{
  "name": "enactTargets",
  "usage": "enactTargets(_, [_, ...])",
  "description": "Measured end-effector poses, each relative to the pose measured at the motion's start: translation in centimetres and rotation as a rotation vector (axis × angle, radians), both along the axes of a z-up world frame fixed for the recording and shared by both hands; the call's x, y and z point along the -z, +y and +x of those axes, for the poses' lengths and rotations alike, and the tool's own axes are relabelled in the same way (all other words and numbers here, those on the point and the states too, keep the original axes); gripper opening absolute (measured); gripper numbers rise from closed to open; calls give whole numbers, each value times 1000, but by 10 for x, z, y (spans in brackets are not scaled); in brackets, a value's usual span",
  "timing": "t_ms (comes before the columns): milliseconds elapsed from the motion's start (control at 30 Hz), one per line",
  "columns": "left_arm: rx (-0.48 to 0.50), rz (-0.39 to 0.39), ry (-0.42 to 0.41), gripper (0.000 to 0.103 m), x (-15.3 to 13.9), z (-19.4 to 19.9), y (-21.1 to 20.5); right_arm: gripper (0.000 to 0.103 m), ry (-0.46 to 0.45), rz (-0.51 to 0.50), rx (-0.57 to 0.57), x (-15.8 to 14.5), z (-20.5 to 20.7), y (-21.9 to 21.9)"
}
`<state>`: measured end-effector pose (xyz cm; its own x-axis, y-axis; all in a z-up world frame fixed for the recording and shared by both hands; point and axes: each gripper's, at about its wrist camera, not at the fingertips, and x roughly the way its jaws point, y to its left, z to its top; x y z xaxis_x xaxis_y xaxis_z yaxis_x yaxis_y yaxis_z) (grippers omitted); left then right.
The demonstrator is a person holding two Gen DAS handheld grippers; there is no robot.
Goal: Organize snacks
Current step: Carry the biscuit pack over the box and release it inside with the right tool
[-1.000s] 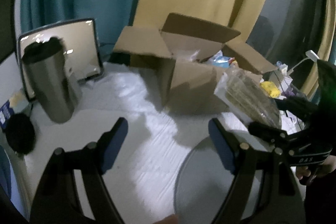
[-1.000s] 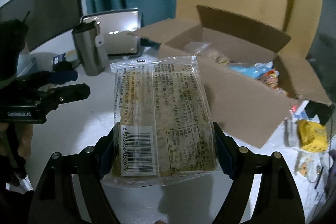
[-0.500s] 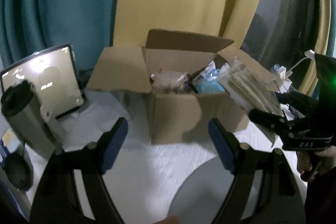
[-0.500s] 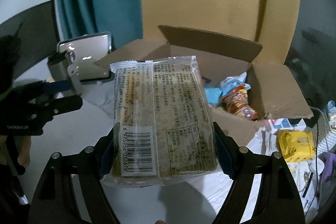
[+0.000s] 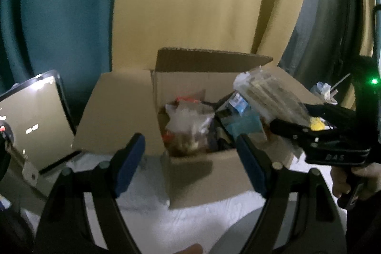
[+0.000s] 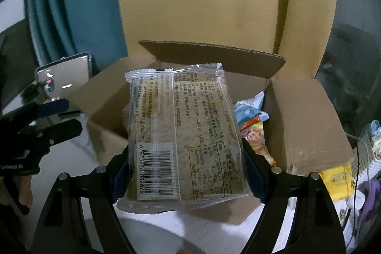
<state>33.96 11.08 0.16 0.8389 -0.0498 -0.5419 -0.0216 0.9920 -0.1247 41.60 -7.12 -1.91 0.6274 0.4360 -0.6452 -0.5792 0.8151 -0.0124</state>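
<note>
Barcode "6 975956 032679" on clear packet (image 6: 183, 135) in right claw (image 6: 188, 175); left claw (image 5: 190, 158) wide, empty.

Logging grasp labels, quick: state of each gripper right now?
Left gripper: open, holding nothing.
Right gripper: closed on the clear snack packet, held above the open cardboard box.

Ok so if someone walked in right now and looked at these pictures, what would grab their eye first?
First, the clear snack packet with its barcode, filling the right wrist view and clamped between the right gripper fingers, in front of the open cardboard box. From the left wrist, the box sits dead ahead on the white tabletop, already holding several snacks, while the left gripper is open and empty.
</note>
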Motion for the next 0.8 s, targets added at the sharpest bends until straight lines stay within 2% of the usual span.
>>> enactTargets(367, [-18,-9,3,80,7,43,22,84,59,14,64,8,64,24])
enactTargets(467, [-29,-18,4,80,9,48,29,86,79,36,78,7,79,31])
enactTargets(600, [-29,-27,2,80,12,49,32,89,58,38,103,2,86,38])
enactTargets(767, [-26,-24,1,81,13,48,33,89,62,43,76,0,86,47])
enactTargets(800, [-27,-23,-3,84,12,47,33,89,65,46,71,0,85,47])
